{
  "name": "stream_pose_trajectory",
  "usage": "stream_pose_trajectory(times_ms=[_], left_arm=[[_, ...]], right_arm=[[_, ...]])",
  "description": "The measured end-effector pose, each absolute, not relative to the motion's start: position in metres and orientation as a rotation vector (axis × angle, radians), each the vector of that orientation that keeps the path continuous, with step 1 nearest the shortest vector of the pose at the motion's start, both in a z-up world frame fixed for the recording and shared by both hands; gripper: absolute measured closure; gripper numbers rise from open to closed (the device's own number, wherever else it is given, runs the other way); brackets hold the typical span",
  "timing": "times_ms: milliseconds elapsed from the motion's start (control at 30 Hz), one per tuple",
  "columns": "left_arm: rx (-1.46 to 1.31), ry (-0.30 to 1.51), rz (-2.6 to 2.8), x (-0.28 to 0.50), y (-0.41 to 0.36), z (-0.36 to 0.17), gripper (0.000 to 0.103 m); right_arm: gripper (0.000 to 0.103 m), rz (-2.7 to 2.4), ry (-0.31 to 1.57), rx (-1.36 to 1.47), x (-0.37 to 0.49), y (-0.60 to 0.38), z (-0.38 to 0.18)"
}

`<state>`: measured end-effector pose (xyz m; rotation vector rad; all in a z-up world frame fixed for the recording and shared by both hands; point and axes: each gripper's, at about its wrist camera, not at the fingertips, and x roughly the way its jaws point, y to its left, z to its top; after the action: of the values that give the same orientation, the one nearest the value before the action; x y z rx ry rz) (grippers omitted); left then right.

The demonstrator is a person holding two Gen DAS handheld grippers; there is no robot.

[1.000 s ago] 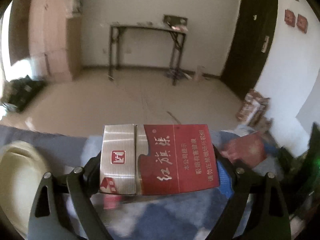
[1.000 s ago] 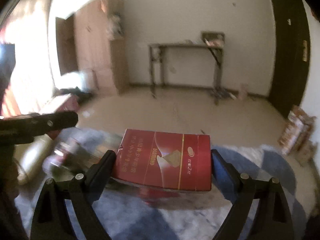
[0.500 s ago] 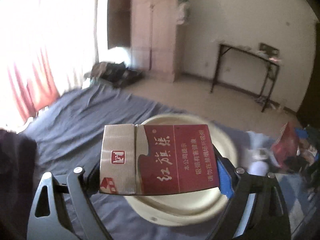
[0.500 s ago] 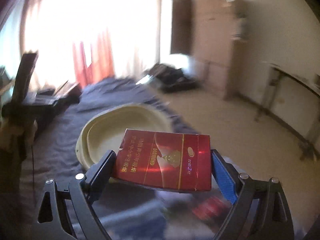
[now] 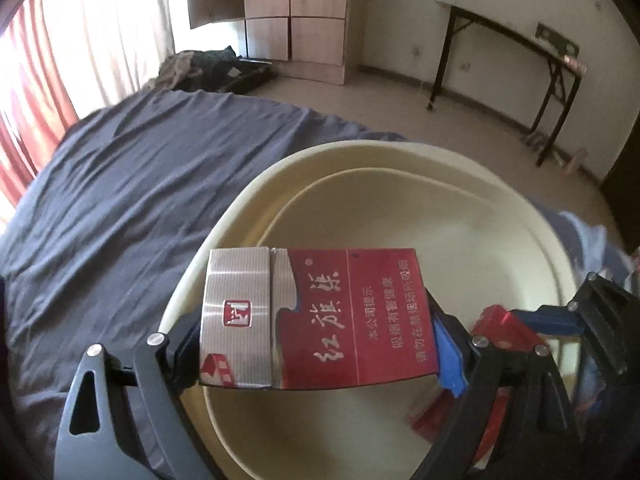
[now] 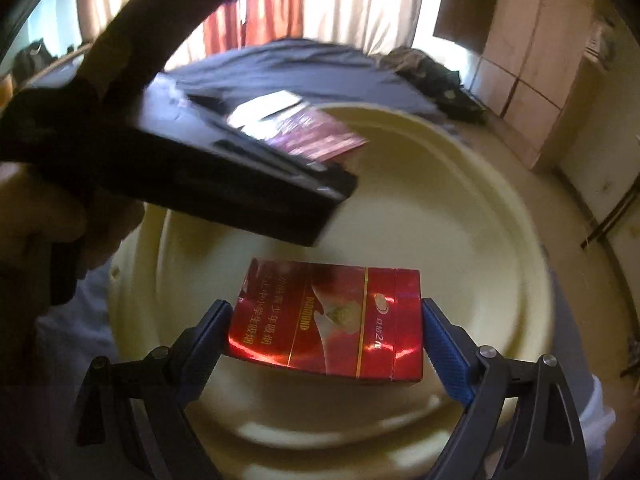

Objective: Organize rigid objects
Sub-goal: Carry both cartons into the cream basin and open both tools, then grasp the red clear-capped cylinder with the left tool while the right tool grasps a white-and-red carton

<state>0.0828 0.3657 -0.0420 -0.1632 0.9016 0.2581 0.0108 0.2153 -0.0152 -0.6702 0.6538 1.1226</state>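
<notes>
My left gripper [image 5: 316,340] is shut on a red and silver cigarette pack [image 5: 312,316] and holds it over a cream plastic basin [image 5: 400,160] on the dark blue bedsheet. My right gripper [image 6: 326,328] is shut on a glossy red cigarette pack [image 6: 328,320] and holds it above the same basin [image 6: 460,208]. In the left wrist view the right gripper [image 5: 560,320] with its red pack [image 5: 500,324] shows at the right. In the right wrist view the left gripper's body [image 6: 200,176] crosses above with its pack [image 6: 304,128].
The dark blue sheet [image 5: 120,200] spreads to the left. A wooden wardrobe [image 5: 296,16], a black folding table [image 5: 512,60] and red curtains [image 5: 24,92] stand beyond the bed. A pile of dark clothes [image 5: 208,68] lies on the floor.
Both grippers have swung left and tilted down, from facing the room to hovering over the basin. Each still holds its pack. The basin now fills both views.
</notes>
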Motion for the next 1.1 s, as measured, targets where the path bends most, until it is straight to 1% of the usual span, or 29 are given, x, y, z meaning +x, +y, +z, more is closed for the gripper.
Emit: stream_pose_trajectory(times_ms=[167,200,233,267,400,433,567,733,833,967,1100], left_arm=[[-0.107,0.901,0.266,0.087,0.357,-0.044,0.011],[-0.107,0.9,0.27,0.086,0.357,-0.043,0.007],[-0.109,0.901,0.275,0.086,0.356,-0.042,0.0],[-0.126,0.905,0.274,0.084,0.358,-0.04,0.0],[-0.202,0.881,0.239,0.078,0.362,-0.027,0.0],[-0.205,0.867,0.24,0.074,0.36,-0.02,0.0],[-0.202,0.781,0.196,0.054,0.342,0.017,0.0],[-0.16,0.719,0.039,0.039,0.277,0.048,0.0],[-0.141,0.727,-0.081,0.045,0.224,0.054,0.0],[-0.077,0.752,-0.233,0.063,0.15,0.057,0.0],[-0.014,0.814,-0.295,0.086,0.096,0.042,0.0]], right_arm=[[0.01,1.124,0.671,-0.641,0.022,0.238,-0.019],[0.009,1.122,0.679,-0.634,0.022,0.24,-0.019],[0.007,1.127,0.683,-0.622,0.024,0.232,-0.019],[0.001,1.131,0.68,-0.613,0.023,0.222,-0.017],[0.001,1.091,0.635,-0.553,0.025,0.192,-0.007],[0.001,1.086,0.631,-0.532,0.026,0.182,-0.006],[0.001,1.0,0.606,-0.39,0.023,0.113,0.027],[0.0,0.675,0.525,-0.201,0.037,-0.048,0.077],[0.0,0.465,0.491,-0.141,0.036,-0.135,0.089],[0.0,0.325,0.521,-0.121,0.036,-0.193,0.078],[0.0,0.257,0.6,-0.06,0.036,-0.235,0.045]])
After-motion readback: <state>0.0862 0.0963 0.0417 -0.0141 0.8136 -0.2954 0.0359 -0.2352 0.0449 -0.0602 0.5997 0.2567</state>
